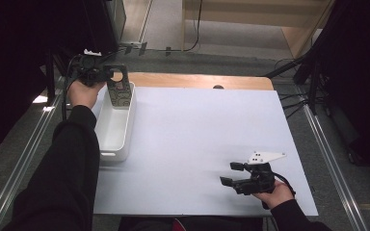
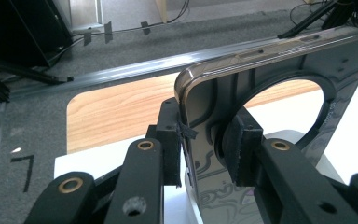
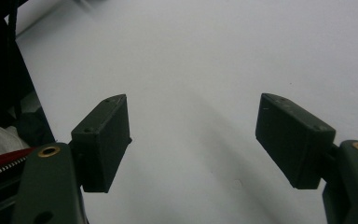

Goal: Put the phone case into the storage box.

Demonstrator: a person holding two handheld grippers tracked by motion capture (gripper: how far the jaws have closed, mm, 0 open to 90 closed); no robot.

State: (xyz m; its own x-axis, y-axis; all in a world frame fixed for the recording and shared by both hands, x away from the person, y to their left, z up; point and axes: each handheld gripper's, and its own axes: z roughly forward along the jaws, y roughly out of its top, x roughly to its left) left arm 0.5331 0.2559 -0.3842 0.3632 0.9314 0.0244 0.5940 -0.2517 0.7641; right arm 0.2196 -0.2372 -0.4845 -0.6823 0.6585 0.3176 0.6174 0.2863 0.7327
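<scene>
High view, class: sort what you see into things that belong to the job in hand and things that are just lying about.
Belongs to the job:
- phone case, patterned, with a round cut-out
- left gripper, shut on the case
- white bin, under the case

Just there:
- right gripper, open, holding nothing
- white sheet over the table
- cables on the floor
</scene>
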